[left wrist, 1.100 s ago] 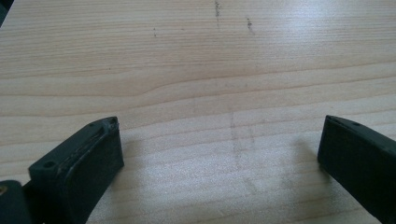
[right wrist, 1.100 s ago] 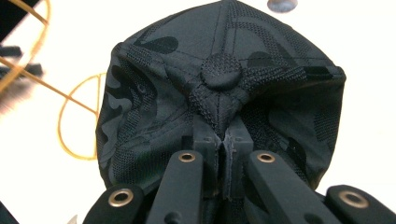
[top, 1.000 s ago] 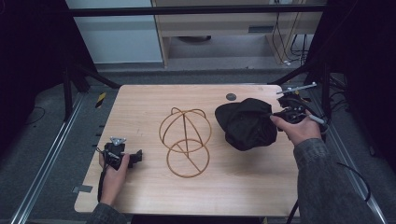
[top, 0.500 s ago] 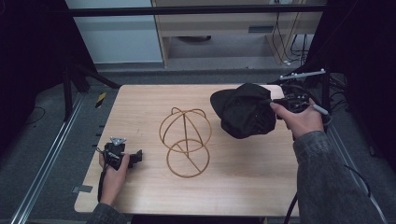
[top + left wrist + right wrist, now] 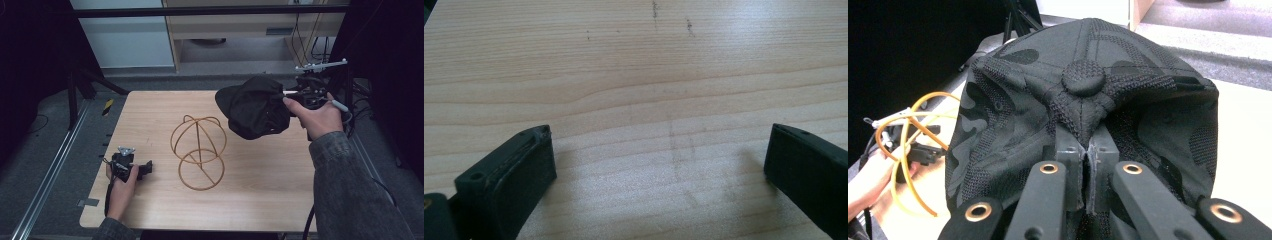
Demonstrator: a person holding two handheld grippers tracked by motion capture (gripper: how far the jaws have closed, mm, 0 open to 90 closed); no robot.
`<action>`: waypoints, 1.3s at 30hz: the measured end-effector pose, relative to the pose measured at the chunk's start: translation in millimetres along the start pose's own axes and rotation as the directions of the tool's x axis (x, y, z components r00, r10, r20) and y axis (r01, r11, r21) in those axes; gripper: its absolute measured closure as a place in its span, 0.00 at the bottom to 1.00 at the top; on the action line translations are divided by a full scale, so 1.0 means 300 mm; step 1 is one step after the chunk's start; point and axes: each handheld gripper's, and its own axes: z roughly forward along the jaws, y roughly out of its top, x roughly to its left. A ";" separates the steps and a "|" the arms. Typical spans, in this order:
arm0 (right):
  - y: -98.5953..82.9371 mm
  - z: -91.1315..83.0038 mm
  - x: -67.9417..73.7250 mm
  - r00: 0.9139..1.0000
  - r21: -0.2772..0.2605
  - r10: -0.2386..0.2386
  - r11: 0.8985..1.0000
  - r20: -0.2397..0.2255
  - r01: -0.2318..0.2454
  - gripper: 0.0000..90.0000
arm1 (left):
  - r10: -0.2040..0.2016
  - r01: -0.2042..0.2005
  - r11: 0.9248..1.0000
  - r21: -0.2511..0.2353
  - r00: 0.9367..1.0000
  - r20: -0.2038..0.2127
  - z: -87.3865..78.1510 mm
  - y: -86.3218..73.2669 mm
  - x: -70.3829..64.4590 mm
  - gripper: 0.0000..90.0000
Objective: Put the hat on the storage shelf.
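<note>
High view: right gripper [image 5: 286, 93] pinching black cap [image 5: 255, 107], brim pointing left, airborne.

One black cap [image 5: 256, 106], one wire stand [image 5: 198, 151], two tongs [image 5: 141, 168].

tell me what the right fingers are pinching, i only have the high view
Observer: They are shut on the black cap at its crown fabric, just below the top button.
Operator: and the left fingers, open or shut
Observer: The left gripper is open, with bare wooden table between its fingers.
Operator: any pattern on the cap
Observer: Yes, a dark camouflage print next to mesh-textured panels.
</note>
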 end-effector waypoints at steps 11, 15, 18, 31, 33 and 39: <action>0.034 -0.015 0.059 0.999 -0.027 -0.019 0.999 -0.051 0.017 0.97 | 0.001 -0.001 1.000 0.001 1.000 0.000 0.000 0.000 0.000 0.00; 0.041 -0.021 0.088 0.997 -0.035 -0.025 0.999 -0.077 0.022 0.97 | 0.001 -0.001 1.000 0.000 1.000 0.000 0.000 0.000 0.000 0.00; 0.046 -0.019 0.111 0.995 -0.037 -0.041 0.999 -0.094 0.038 0.97 | 0.001 -0.001 1.000 0.001 1.000 0.000 0.000 0.000 0.000 0.00; 0.066 -0.007 0.192 0.985 -0.051 -0.074 0.996 -0.154 0.067 0.97 | 0.001 -0.001 1.000 0.001 1.000 0.000 0.000 0.000 0.000 0.00; 0.067 -0.007 0.201 0.984 -0.051 -0.078 0.996 -0.160 0.071 0.97 | 0.000 0.000 1.000 0.000 1.000 0.000 0.000 0.000 0.000 0.00; 0.067 -0.003 0.221 0.980 -0.051 -0.089 0.995 -0.176 0.081 0.97 | 0.000 0.000 1.000 0.000 1.000 0.000 0.000 0.000 0.000 0.00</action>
